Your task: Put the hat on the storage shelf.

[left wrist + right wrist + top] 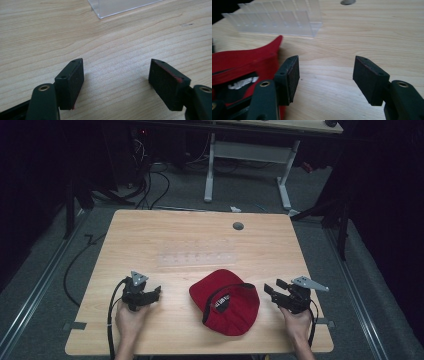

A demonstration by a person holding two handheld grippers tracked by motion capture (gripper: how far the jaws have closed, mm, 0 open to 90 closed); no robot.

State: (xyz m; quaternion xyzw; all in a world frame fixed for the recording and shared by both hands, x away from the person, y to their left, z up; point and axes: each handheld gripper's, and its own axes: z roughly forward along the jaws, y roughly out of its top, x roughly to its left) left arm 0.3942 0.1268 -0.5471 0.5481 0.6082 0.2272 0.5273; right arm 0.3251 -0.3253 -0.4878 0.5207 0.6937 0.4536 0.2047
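Left claw (156, 292) sits low over the table (150, 235) near its front left, held in the left hand (131, 317). Jaws spread wide, nothing between them; bare wood under the gap in the left gripper view (116, 75). Clear tray (120, 7) corner ahead of it, well apart. Open table from the left edge to this claw.

Tray (196, 260) lies mid-table, long side running left-right, just behind the cap (227, 302); a narrow strip of wood between them.

Cap: red, upside down, dark inner band and white-lettered label facing up. It lies front centre, between the two claws, touching neither. Its near rim comes close to the table's front edge.

Right claw (270, 289) front right, held in the right hand (298, 322), jaws spread, empty (325, 75). In the right gripper view the cap (244, 60) lies just beside its left jaw. Bare wood ahead up to the grey grommet (238, 226) near the far edge.
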